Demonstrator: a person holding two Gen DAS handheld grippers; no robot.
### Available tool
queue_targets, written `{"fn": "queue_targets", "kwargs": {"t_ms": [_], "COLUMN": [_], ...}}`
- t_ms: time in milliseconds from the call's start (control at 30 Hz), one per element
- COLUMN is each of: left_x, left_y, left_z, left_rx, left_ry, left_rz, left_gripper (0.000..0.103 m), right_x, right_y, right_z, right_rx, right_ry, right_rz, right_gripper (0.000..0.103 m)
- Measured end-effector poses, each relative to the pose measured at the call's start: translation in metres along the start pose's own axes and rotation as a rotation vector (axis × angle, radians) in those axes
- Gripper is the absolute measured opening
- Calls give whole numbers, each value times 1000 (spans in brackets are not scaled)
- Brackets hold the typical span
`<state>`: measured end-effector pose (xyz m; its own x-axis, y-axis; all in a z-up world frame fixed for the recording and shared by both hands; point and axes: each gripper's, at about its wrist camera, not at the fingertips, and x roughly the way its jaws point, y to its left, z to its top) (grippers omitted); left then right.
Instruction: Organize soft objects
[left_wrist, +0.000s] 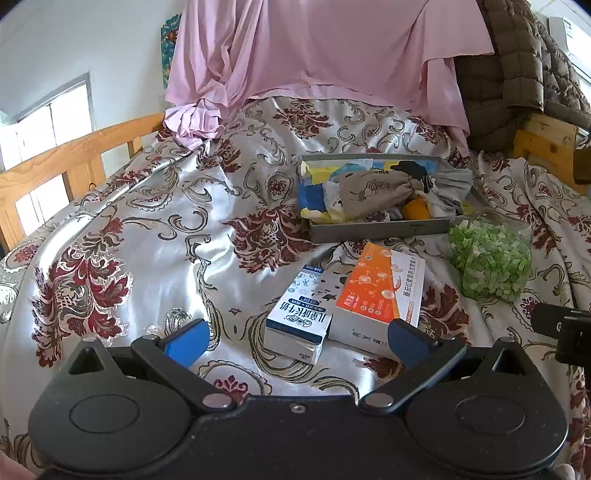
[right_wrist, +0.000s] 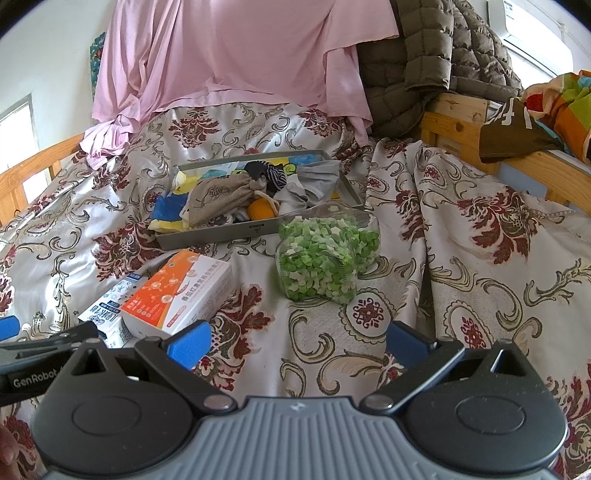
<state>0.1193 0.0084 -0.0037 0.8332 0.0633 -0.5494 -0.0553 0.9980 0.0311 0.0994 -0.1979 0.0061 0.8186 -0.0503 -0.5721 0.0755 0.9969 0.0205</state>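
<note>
Both grippers empty, jaws wide. Clear bag of green foam bits (right_wrist: 327, 254) lay on the bed ahead of the right gripper (right_wrist: 295, 345), just beside the grey tray (right_wrist: 221, 234); left gripper (left_wrist: 295, 341) farther off.

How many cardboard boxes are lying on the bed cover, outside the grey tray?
2. The blue-and-white milk carton lies left, touching the orange-and-white rectangular cardboard box beside it, both in front of the grey tray. Others may be hidden inside the tray.
</note>
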Motion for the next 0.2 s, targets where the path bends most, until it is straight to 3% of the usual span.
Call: {"fn": "queue_targets", "kwargs": {"t_ms": [200], "left_x": [0], "left_y": [-1], "left_z": [0], "left_rx": [-1], "left_ry": [2], "left_rz": [0], "left_gripper": [102], "right_x": [0], "right_y": [1], "right_z": [-1], "right_rx": [-1], "right_ry": [2], "right_rz": [0], "right_gripper": [103]}}
